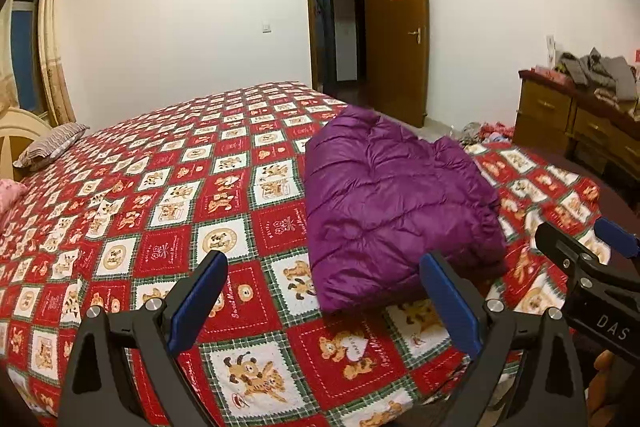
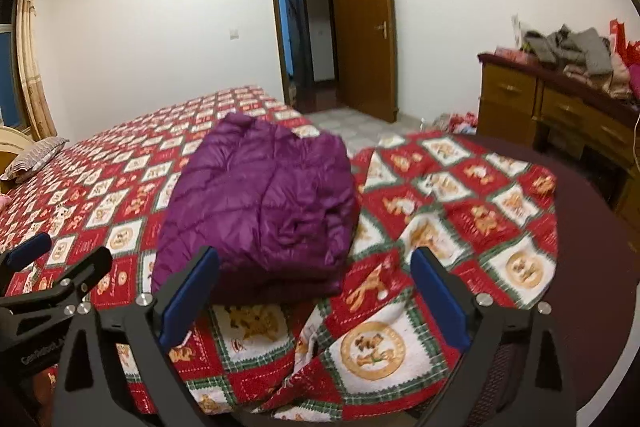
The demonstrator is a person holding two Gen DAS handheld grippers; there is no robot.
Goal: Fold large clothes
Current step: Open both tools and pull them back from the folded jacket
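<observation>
A purple quilted down jacket point(image 1: 396, 203) lies folded into a compact bundle on the bed's red patchwork bear bedspread point(image 1: 160, 187). It also shows in the right wrist view point(image 2: 264, 203). My left gripper point(image 1: 324, 303) is open and empty, held above the bedspread just short of the jacket's near left corner. My right gripper point(image 2: 316, 299) is open and empty, just short of the jacket's near edge. The right gripper also shows at the right edge of the left wrist view point(image 1: 580, 247). The left gripper shows at the left edge of the right wrist view point(image 2: 60, 259).
A pillow point(image 1: 52, 145) lies at the bed's head on the left. A wooden dresser point(image 2: 560, 107) piled with clothes point(image 2: 572, 55) stands to the right. An open brown door point(image 1: 396, 31) is behind the bed. The bedspread's corner point(image 2: 500, 207) is rumpled over the mattress edge.
</observation>
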